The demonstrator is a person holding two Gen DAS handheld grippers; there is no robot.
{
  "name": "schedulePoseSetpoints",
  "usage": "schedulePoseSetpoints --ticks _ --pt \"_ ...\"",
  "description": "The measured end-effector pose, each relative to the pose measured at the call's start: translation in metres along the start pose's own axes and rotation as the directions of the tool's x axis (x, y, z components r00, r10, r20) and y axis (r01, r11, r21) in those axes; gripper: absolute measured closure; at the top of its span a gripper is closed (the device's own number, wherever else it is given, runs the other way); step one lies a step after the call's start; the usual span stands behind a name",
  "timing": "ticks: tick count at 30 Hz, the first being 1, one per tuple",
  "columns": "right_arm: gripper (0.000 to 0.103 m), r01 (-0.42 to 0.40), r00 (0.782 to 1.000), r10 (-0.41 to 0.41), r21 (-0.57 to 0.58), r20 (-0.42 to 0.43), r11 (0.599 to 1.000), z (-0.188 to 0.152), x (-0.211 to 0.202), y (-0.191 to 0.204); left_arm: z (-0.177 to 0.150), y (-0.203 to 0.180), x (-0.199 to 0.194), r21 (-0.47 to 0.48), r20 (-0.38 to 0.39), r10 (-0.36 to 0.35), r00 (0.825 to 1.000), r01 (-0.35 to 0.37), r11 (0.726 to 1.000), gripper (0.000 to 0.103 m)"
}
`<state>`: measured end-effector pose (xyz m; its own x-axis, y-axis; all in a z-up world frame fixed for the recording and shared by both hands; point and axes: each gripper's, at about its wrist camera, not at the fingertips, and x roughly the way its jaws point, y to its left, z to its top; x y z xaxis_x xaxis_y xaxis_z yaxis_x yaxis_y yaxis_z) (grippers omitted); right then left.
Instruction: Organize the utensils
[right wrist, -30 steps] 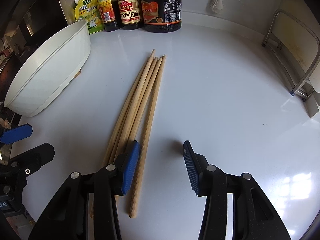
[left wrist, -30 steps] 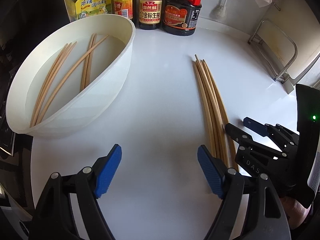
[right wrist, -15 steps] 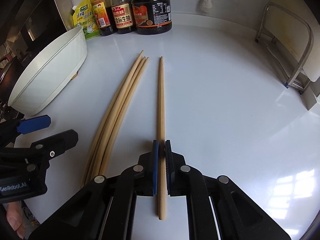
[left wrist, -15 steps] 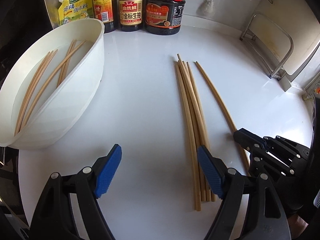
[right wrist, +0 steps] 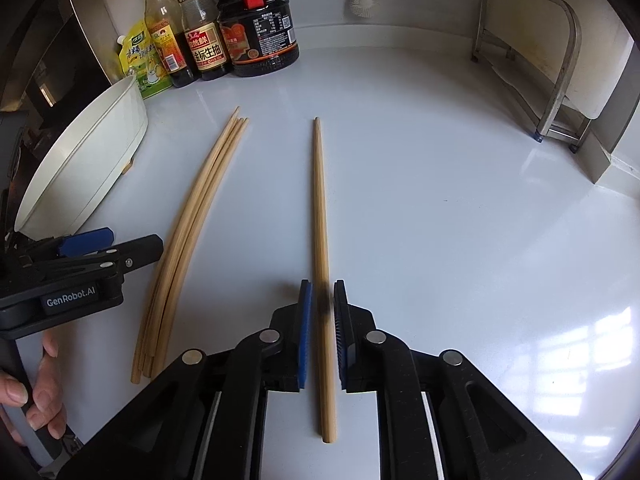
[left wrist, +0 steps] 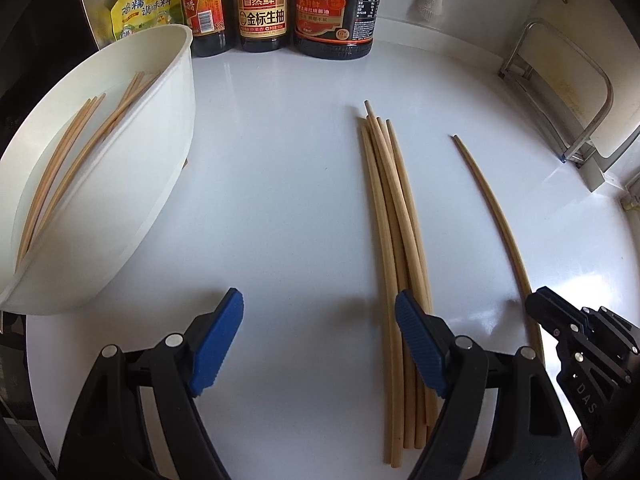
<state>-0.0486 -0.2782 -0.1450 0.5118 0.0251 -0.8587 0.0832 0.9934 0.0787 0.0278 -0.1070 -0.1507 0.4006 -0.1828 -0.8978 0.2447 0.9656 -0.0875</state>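
Your right gripper straddles the single chopstick mid-counter, jaws narrow, contact unclear; your left gripper gapes wide, empty. Five chopsticks lie bundled beside it. Only the left view shows the bowl at the counter's left edge already holding several

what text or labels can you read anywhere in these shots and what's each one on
"GenRobot.AI": on the left gripper's body.
"DAS": on the right gripper's body, rest cut off.
"自然鲜" and "金标生抽": on the soy sauce bottle.
"鸡精调味料": on the yellow seasoning pouch.
Large dark jug: label print too small to read.
Leftmost bottle: label too blurred.
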Motion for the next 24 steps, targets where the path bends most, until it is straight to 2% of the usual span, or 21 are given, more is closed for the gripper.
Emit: schedulePoseSetpoints --ticks 8,19,21,24 --pt "0.079 0.033 0.999 -0.032 -0.018 0.009 0.999 0.005 0.003 -0.001 0.004 -0.007 0.004 0.01 0.003 0.025 1.0 -0.025 1.0 0.024" --pt "0.076 0.09 0.996 -0.09 -0.014 0.01 0.996 0.015 0.011 -0.014 0.007 -0.015 0.009 0.018 0.001 0.065 0.998 -0.065 0.998 0.023" --pt "0.076 0.093 0.996 -0.093 -0.026 0.014 0.995 0.016 0.012 -0.013 0.007 -0.016 0.008 0.02 0.004 0.046 0.999 -0.046 0.999 0.028" --pt "0.076 0.089 0.996 -0.089 -0.056 0.019 0.994 0.018 0.014 -0.009 0.009 -0.022 0.008 0.052 0.011 0.032 0.999 -0.032 0.998 0.043"
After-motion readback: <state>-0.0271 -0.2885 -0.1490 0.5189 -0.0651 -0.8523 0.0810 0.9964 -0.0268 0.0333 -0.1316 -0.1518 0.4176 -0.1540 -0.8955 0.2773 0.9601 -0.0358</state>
